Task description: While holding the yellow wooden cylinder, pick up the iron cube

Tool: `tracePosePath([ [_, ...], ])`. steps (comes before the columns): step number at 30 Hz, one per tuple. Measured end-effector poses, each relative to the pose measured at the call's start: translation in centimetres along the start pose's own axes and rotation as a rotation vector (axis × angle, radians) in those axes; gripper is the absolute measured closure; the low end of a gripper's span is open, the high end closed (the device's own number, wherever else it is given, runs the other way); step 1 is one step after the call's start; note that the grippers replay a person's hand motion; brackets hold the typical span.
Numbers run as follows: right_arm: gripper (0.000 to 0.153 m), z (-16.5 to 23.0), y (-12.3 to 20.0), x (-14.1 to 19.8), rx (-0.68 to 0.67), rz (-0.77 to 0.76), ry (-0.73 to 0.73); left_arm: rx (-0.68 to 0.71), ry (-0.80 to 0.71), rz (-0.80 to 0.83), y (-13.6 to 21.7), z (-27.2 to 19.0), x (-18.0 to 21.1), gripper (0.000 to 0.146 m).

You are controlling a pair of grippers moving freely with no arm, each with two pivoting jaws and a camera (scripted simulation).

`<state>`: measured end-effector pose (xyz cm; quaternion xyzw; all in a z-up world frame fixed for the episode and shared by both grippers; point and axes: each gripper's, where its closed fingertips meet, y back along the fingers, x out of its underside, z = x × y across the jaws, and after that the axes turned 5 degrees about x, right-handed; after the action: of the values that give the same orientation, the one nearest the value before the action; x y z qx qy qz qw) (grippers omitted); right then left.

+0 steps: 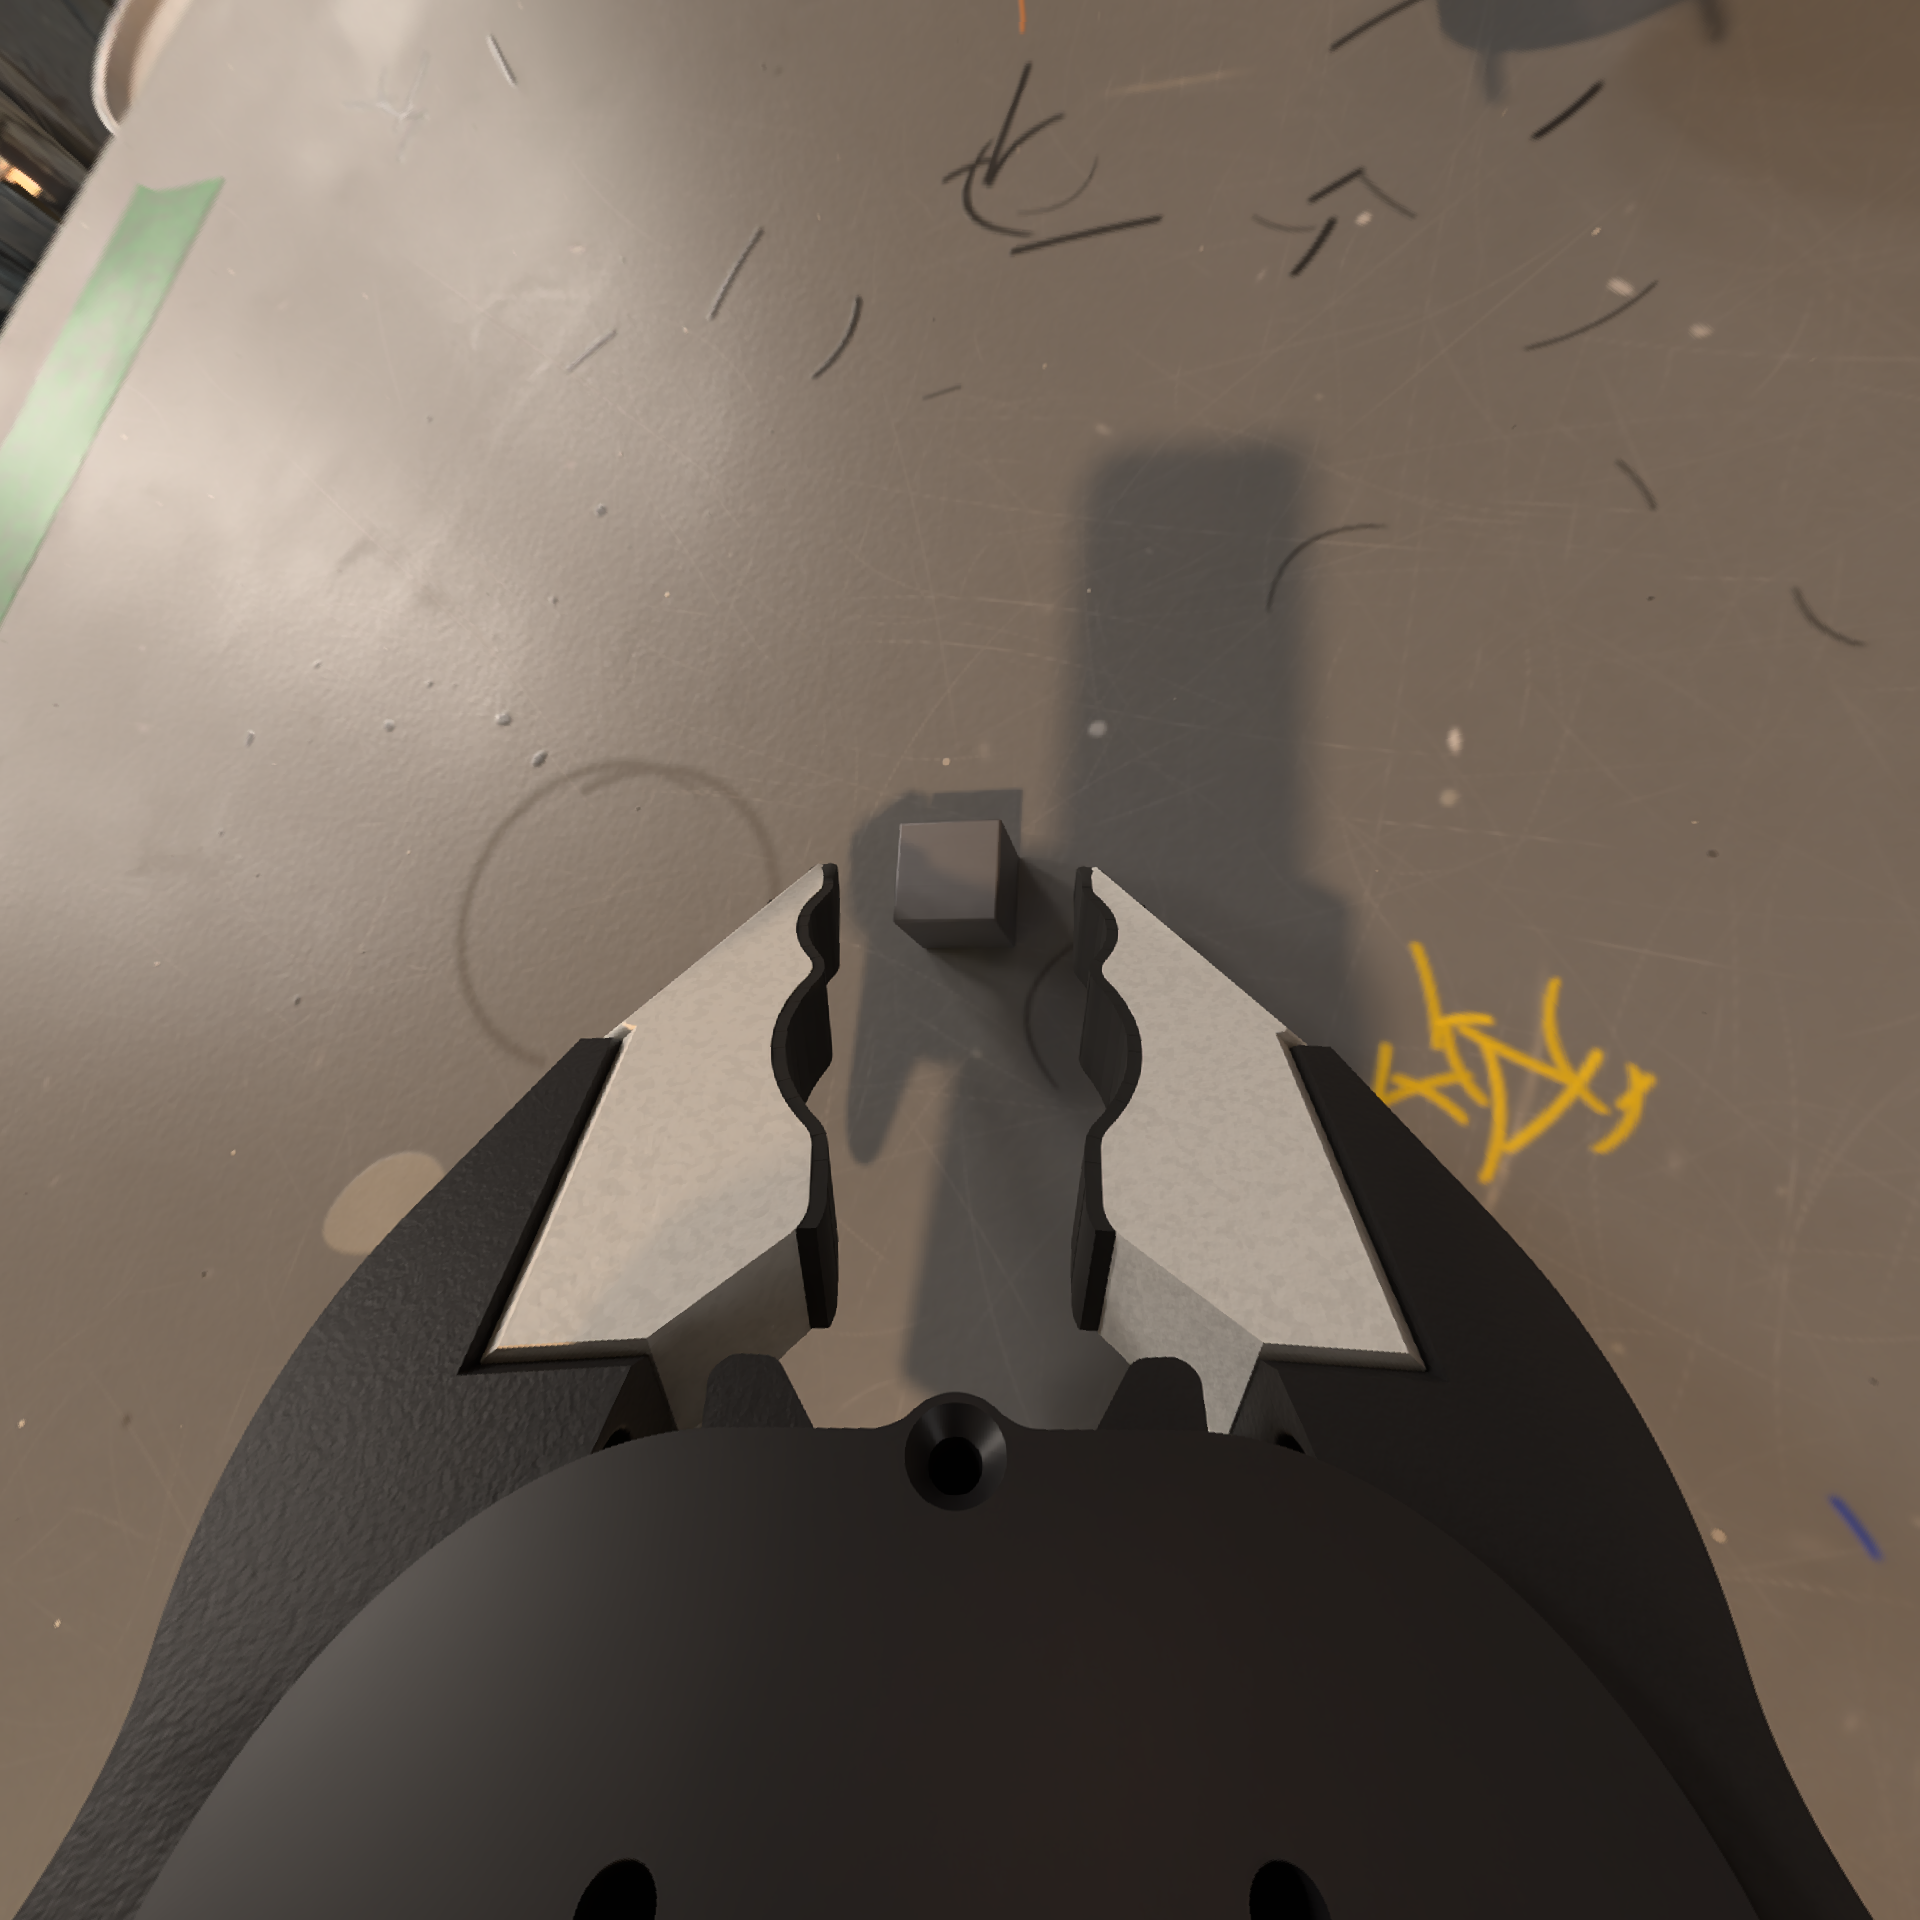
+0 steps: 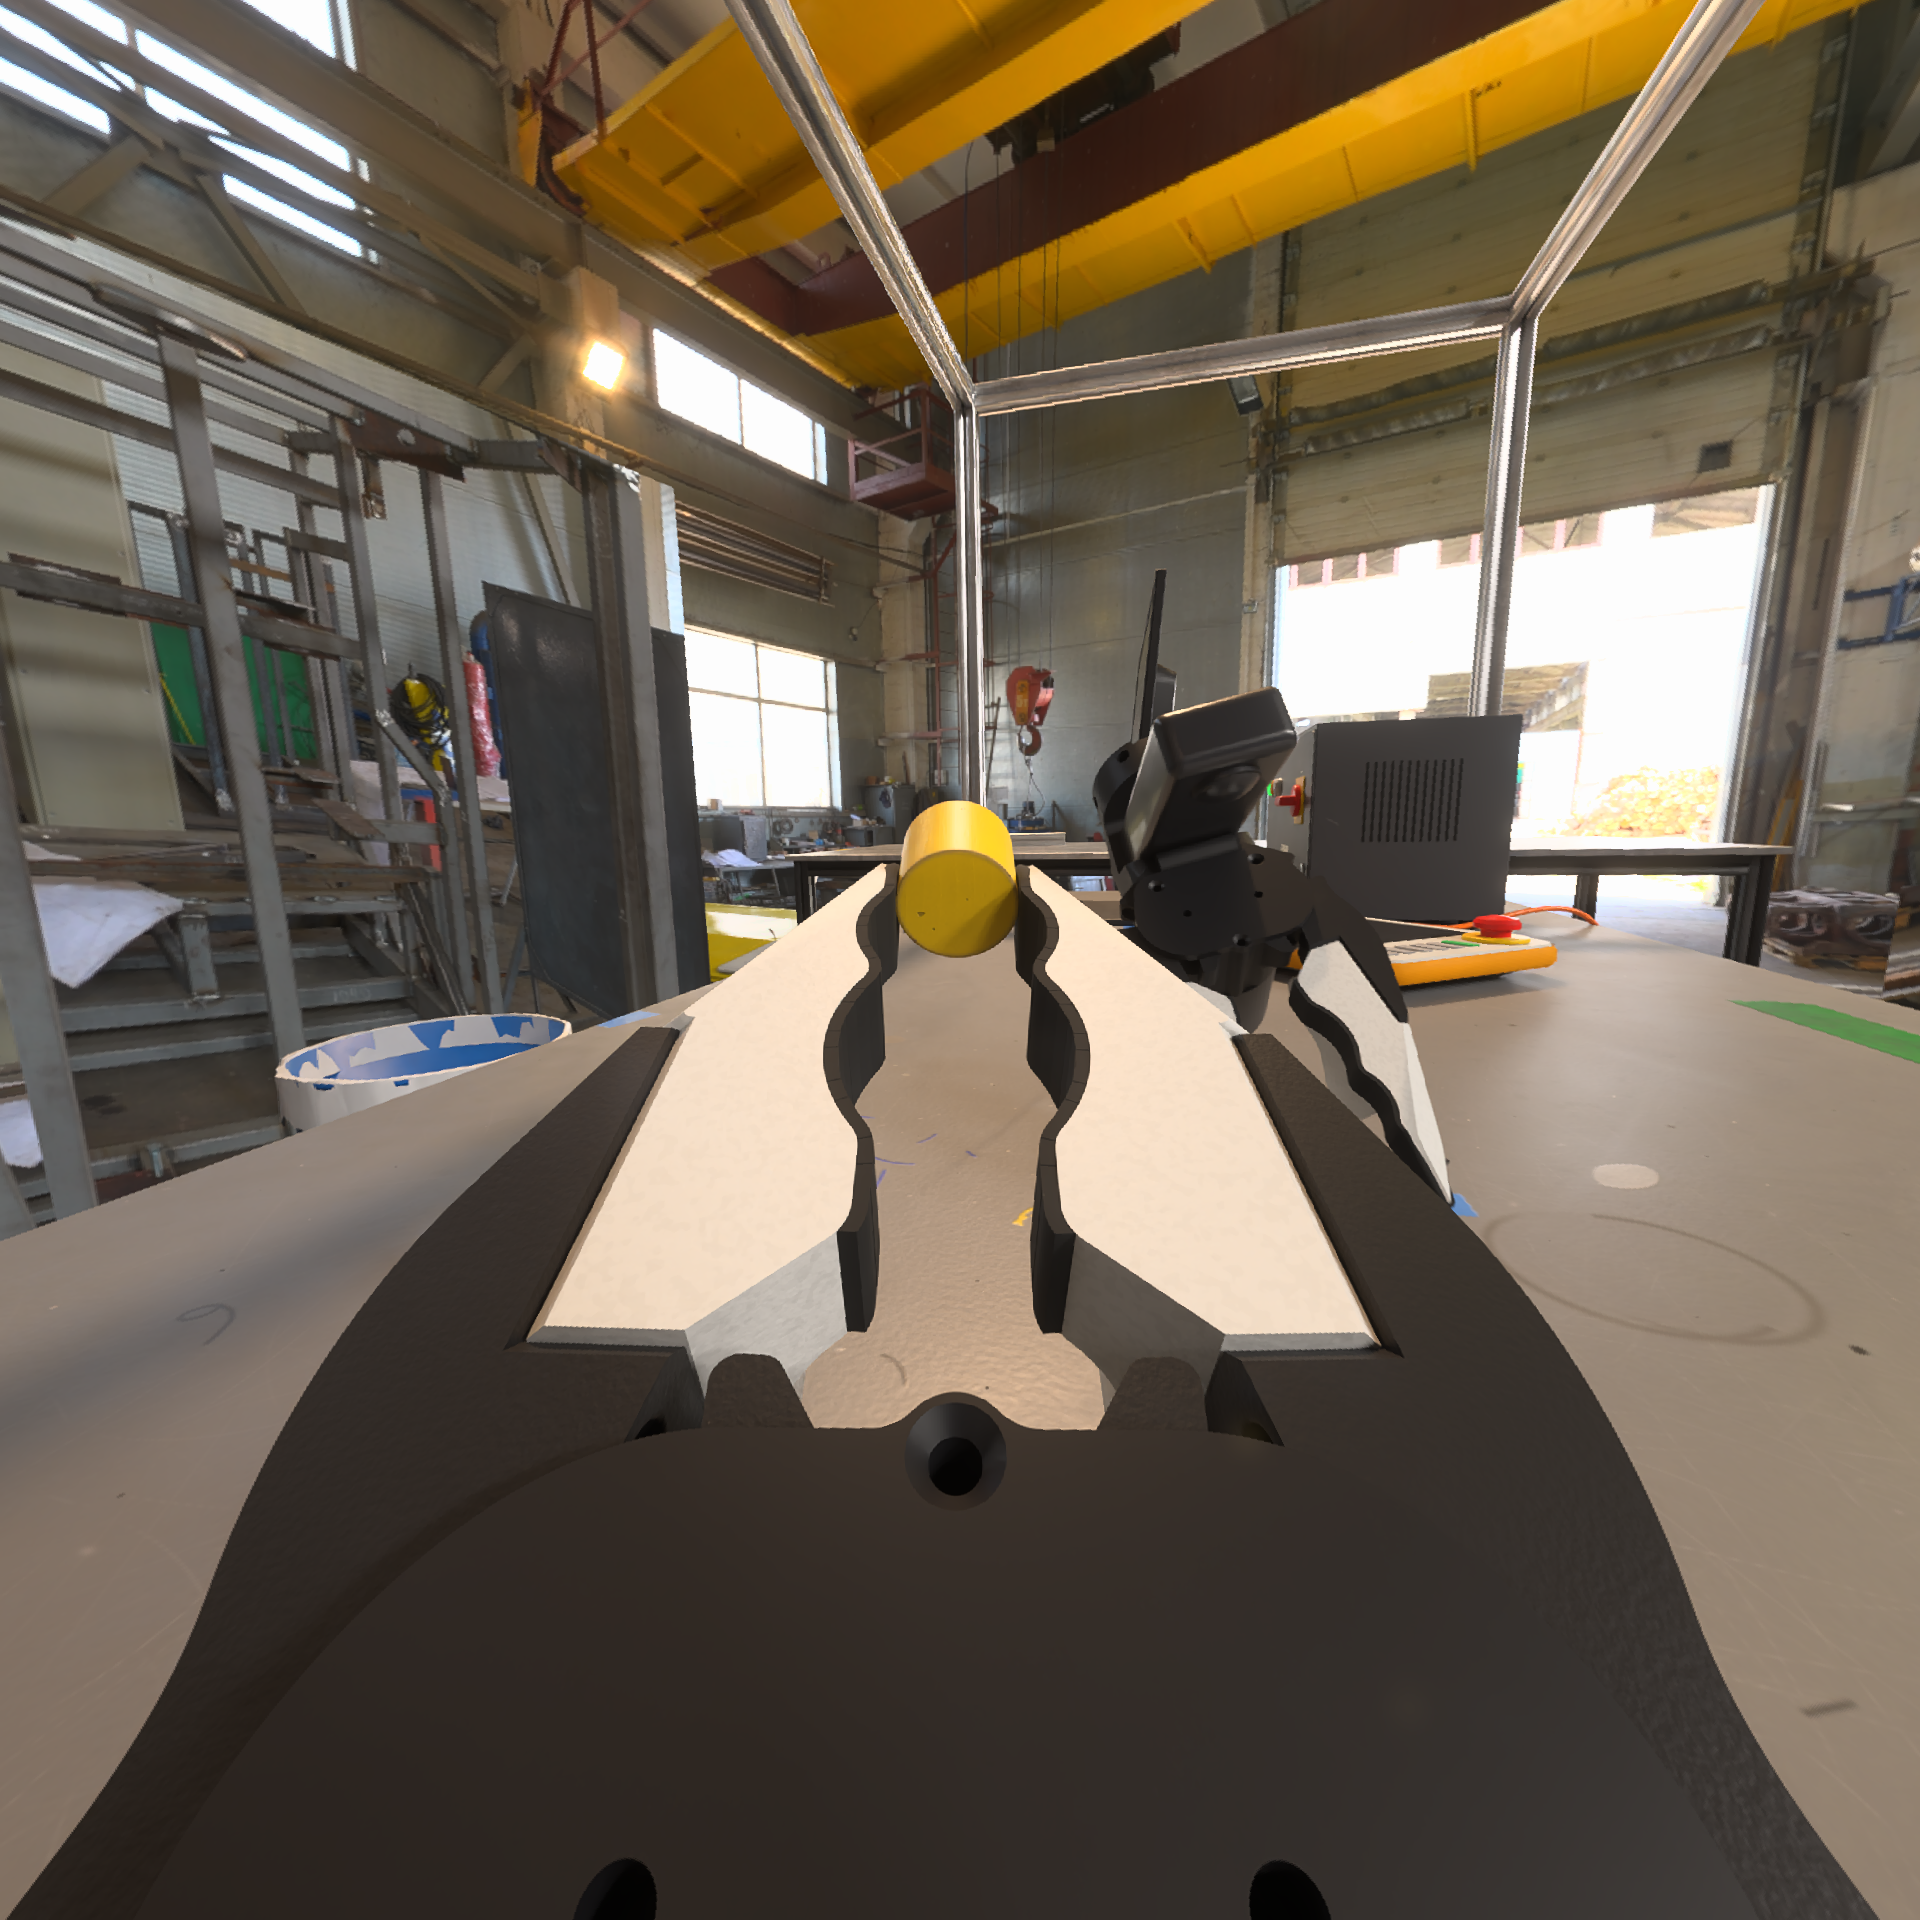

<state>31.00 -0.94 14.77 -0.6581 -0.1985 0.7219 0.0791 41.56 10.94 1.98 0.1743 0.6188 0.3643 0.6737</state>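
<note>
No legible text anywhere.

industrial workshop, yellow overhead crane, red hoist hook, steel racks, scuffed desk, roller door

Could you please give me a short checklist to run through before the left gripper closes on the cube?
1. Right gripper holds the yellow cylinder at its tips: ok.
2. Left gripper jaws open wider than the iron cube: ok.
3. Cube centred between the tips: ok, roughly.
4. Cube resting flat on the table: ok.
5. Tips low enough to straddle the cube: cannot tell.
6. Nothing crowding the cube: ok.
</note>
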Motion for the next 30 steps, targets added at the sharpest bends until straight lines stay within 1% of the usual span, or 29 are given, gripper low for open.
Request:
tracePosePath([
  [4,0.131,-0.1,-0.1,0.0,-0.007,0.000,-0.005,0.015,0.010,0.062,-0.7,0.3,0.4,0.105],
  [7,0.131,-0.1,-0.1,0.1,-0.010,0.001,-0.008,0.021,-0.028,0.097,-0.8,0.3,0.3,0.108],
  [10,0.131,-0.1,-0.1,0.0,-0.011,0.000,-0.008,-0.016,-0.058,0.092,-0.8,0.4,0.3,0.115],
  [11,0.131,-0.1,-0.1,0.1,-0.010,0.000,-0.008,-0.026,-0.069,0.099,-0.8,0.3,0.4,0.120],
  [12,0.131,-0.1,-0.1,0.1,-0.010,0.001,-0.008,-0.042,-0.078,0.104,-0.8,0.4,0.4,0.121],
  [16,0.131,-0.1,-0.2,0.1,-0.008,0.004,-0.012,-0.126,-0.114,0.116,-0.6,0.7,0.4,0.122],
  [19,0.131,-0.2,-0.2,0.1,-0.005,0.005,-0.012,-0.165,-0.060,0.129,-0.5,0.9,0.5,0.122],
  [22,0.131,-0.3,-0.2,0.1,0.004,0.008,-0.013,-0.087,0.052,0.151,0.8,0.5,0.5,0.123],
  [25,0.131,-0.4,-0.3,0.2,0.012,0.013,-0.014,0.008,0.100,0.155,4.1,-0.2,-1.6,0.124],
  [28,0.131,-0.7,-0.5,0.4,0.023,0.030,-0.014,0.093,0.113,0.164,7.2,-1.6,-4.6,0.124],
  [30,0.131,-0.9,-0.7,0.6,0.032,0.050,-0.013,0.141,0.075,0.213,8.5,-3.0,-6.0,0.124],
])
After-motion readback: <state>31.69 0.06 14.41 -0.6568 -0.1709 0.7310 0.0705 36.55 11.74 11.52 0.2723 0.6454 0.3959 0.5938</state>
